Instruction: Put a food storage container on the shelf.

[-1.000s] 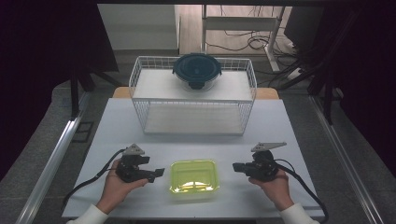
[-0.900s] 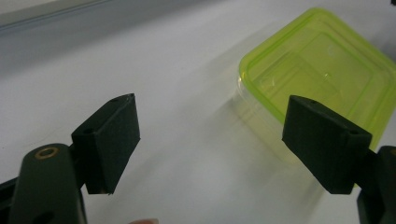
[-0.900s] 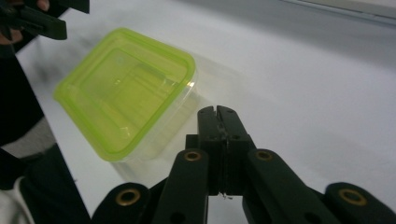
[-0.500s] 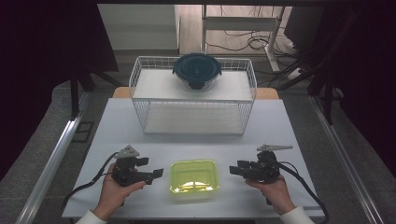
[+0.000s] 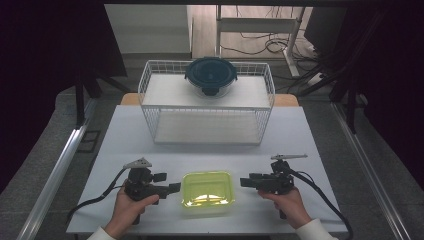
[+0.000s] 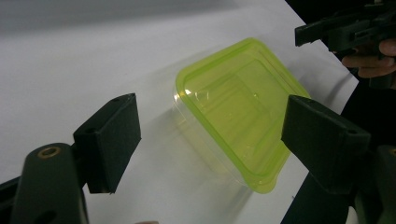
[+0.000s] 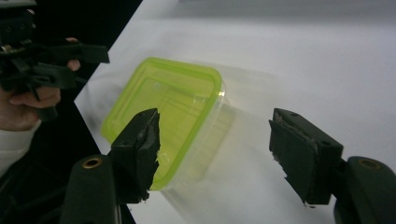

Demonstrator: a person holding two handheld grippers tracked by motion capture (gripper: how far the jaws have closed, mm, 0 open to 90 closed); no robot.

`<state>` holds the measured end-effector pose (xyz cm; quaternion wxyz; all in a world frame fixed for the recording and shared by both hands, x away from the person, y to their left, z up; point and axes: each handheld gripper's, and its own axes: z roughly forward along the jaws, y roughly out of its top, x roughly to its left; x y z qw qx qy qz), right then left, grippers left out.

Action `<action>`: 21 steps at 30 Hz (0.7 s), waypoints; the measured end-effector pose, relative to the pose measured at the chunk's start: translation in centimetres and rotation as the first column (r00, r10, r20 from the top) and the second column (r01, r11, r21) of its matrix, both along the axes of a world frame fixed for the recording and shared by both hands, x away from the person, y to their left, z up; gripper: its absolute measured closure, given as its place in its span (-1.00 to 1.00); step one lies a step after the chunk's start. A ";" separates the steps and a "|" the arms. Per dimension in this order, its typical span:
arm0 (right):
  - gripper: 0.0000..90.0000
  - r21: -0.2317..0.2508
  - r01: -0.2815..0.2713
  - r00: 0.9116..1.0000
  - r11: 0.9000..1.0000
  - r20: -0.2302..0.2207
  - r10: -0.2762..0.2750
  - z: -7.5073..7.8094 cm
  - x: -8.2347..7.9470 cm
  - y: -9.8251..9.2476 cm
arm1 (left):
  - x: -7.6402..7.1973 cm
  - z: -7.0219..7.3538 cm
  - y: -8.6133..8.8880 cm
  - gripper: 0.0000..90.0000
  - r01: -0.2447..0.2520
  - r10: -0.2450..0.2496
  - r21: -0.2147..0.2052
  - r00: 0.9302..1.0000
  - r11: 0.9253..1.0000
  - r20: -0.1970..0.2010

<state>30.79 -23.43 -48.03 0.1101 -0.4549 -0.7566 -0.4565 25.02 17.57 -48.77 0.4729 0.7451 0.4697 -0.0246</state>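
Observation:
A clear box with a yellow-green lid [image 5: 207, 189] lies flat near the table's front edge, between my two grippers. My left gripper [image 5: 167, 181] sits just left of it, open, with empty jaws pointing at the box's left side. In the left gripper view the box [image 6: 238, 107] lies ahead between the spread jaws, apart from both. My right gripper [image 5: 247, 179] is just right of the box, also open and empty. The right gripper view has the box [image 7: 163, 107] ahead and to the left, behind its left jaw.
A white wire basket [image 5: 207, 102] stands at the back of the white table [image 5: 310, 140]. A round container with a dark blue lid [image 5: 210, 75] rests on top of it. Cables trail from both grippers toward the front corners.
My right gripper has edged left, closer to the lidded box. The left gripper has barely moved. Both stay open.

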 end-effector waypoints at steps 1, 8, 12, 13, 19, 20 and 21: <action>-0.24 0.000 0.000 1.000 1.000 0.000 0.000 0.0 0.0 0.0 | 0.0 0.0 0.0 -0.58 0.000 0.000 0.000 1.000 1.000 0.000; -0.17 0.024 -0.021 0.998 0.999 -0.057 0.023 -0.6 0.5 0.5 | 0.5 -0.2 -0.3 -0.57 0.001 -0.004 -0.055 0.999 0.998 -0.044; -0.13 0.029 -0.030 0.997 0.999 -0.068 0.032 -1.0 0.6 0.9 | 0.9 -0.5 -0.5 -0.56 -0.001 -0.006 -0.088 0.997 0.996 -0.077; -0.12 0.032 -0.033 0.997 0.999 -0.073 0.035 -1.1 0.6 1.0 | 0.9 -0.5 -0.5 -0.56 -0.001 -0.006 -0.087 0.997 0.996 -0.083; -0.09 -0.007 -0.073 0.995 0.997 -0.075 0.072 -1.7 0.8 2.5 | 0.9 -1.2 -1.0 -0.53 0.011 -0.024 -0.098 0.991 0.995 -0.131; -0.08 -0.004 -0.075 0.994 0.997 -0.075 0.074 -1.8 0.8 2.8 | 0.9 -1.4 -1.2 -0.53 0.016 -0.031 -0.104 0.990 0.994 -0.139; -0.07 0.009 -0.070 0.994 0.998 -0.085 0.070 -1.8 0.8 2.9 | 0.9 -1.6 -1.3 -0.53 0.022 -0.038 -0.105 0.989 0.994 -0.146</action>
